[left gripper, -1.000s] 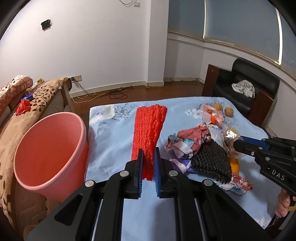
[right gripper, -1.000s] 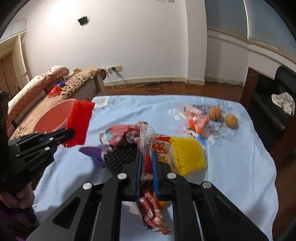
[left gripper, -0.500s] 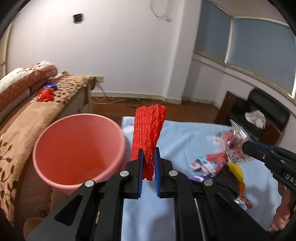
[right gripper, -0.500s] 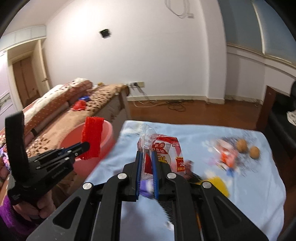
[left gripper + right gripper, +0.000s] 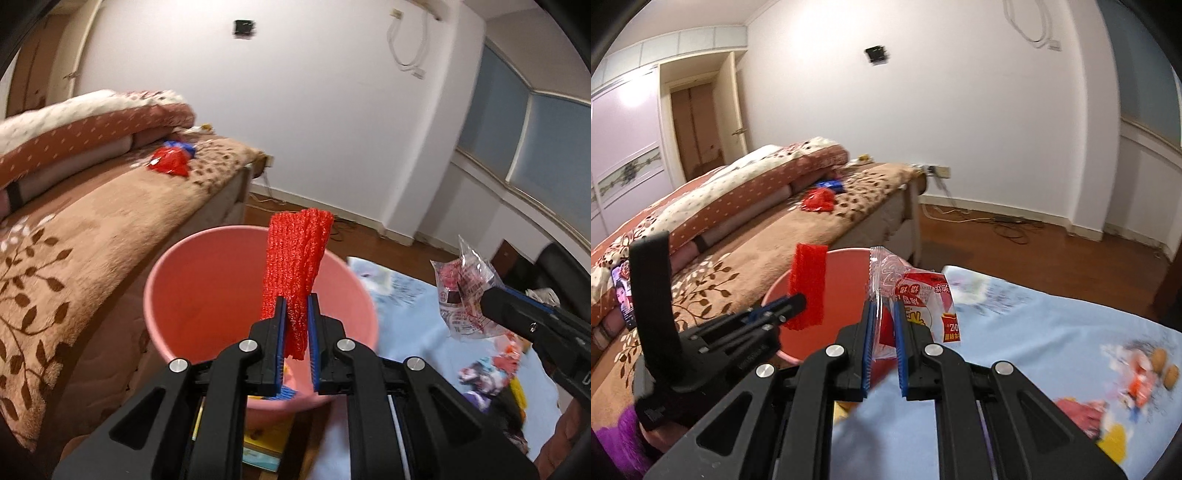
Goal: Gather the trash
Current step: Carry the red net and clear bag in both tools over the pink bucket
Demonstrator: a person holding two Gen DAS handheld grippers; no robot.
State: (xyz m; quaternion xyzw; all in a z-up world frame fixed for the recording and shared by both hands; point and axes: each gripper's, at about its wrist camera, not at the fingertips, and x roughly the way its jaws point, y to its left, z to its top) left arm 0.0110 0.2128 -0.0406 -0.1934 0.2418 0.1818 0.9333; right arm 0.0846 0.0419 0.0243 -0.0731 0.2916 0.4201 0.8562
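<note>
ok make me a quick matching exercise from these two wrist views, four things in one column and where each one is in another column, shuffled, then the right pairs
Things
1. red foam net
2. clear snack wrapper
3. pink bucket
4. two walnuts

Places
A. lying on the blue floral cloth, at the far right
B. standing between the brown sofa and the table
C. pinched in the left gripper, above the bucket's mouth
D. pinched in the right gripper

Pairs: 1-C, 2-D, 3-B, 4-A
</note>
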